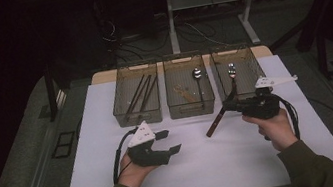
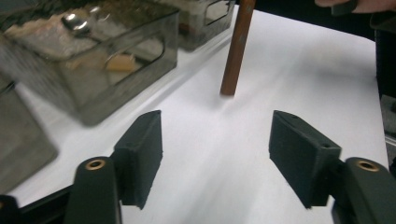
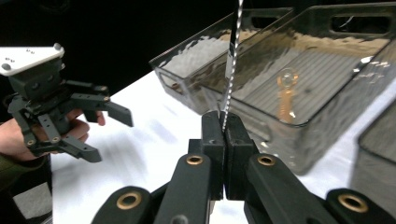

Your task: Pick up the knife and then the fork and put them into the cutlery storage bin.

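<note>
High view: the right claw (image 1: 231, 105) is clenched on a knife (image 1: 218, 115) by its thin blade, its brown handle hanging toward the worktop (image 1: 206, 168). Stiff, light, slippery (handle grips better, I judge). The left claw (image 1: 168, 142) stands released.

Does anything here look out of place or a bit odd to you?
Only one thing: a brown-handled knife is outside the three bins, pinched by its thin blade in the shut right gripper, handle slanting down towards the white table. The left gripper stands open with nothing in it. The spoons and other cutlery lie tidily in their bins; nothing looks spilled.
</note>
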A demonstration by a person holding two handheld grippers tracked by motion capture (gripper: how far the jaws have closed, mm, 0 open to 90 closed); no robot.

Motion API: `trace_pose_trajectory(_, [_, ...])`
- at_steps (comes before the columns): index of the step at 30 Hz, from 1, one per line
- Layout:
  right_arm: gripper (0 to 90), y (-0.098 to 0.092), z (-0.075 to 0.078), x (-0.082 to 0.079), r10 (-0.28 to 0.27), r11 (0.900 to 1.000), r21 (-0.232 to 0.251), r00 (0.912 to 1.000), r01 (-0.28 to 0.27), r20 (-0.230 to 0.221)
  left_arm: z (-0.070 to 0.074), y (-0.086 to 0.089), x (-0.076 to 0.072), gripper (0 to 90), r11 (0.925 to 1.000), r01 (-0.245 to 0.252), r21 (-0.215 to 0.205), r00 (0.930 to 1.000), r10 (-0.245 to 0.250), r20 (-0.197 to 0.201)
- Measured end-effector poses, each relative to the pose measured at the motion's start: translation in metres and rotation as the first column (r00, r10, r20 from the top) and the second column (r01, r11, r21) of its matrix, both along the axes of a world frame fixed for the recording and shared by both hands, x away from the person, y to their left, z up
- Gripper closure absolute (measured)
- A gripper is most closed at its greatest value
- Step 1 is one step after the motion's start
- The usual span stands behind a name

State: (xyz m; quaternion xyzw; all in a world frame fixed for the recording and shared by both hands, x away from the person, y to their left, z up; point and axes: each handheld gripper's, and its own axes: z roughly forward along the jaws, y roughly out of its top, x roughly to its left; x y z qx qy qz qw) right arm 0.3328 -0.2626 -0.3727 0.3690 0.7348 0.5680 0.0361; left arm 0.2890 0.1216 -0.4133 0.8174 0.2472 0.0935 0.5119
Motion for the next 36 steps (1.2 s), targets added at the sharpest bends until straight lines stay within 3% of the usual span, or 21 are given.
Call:
trace_pose_trajectory(9, [89.3, -0.017, 0.009, 0.003, -0.020, 0.999, -0.044, 0.9998, 0.021, 0.003, -0.014, 0.028, -0.009, 14.7, 0.9996, -0.027, 0.010, 0.9990, 0.028, -0.036])
trace_pose_trajectory(17, [89.3, -0.036, 0.028, 0.006, -0.051, 0.995, -0.083, 0.9986, 0.052, 0.016, -0.023, 0.043, -0.012, 1.0, 0.9984, -0.054, 0.017, 0.9972, 0.055, -0.051])
trace_pose_trajectory(25, [89.3, -0.055, 0.061, 0.017, -0.104, 0.987, -0.117, 0.9934, 0.109, 0.049, -0.023, 0.041, -0.013, 0.0, 0.9985, -0.053, 0.016, 0.9971, 0.054, -0.055])
trace_pose_trajectory(32, [89.3, -0.071, 0.087, 0.038, -0.169, 0.974, -0.144, 0.9832, 0.177, 0.070, -0.023, 0.040, -0.013, 0.0, 0.9983, -0.056, 0.016, 0.9970, 0.056, -0.053])
trace_pose_trajectory(36, [89.3, -0.080, 0.092, 0.052, -0.223, 0.955, -0.180, 0.9715, 0.234, 0.081, -0.023, 0.040, -0.013, 0.0, 0.9986, -0.050, 0.018, 0.9974, 0.051, -0.052])
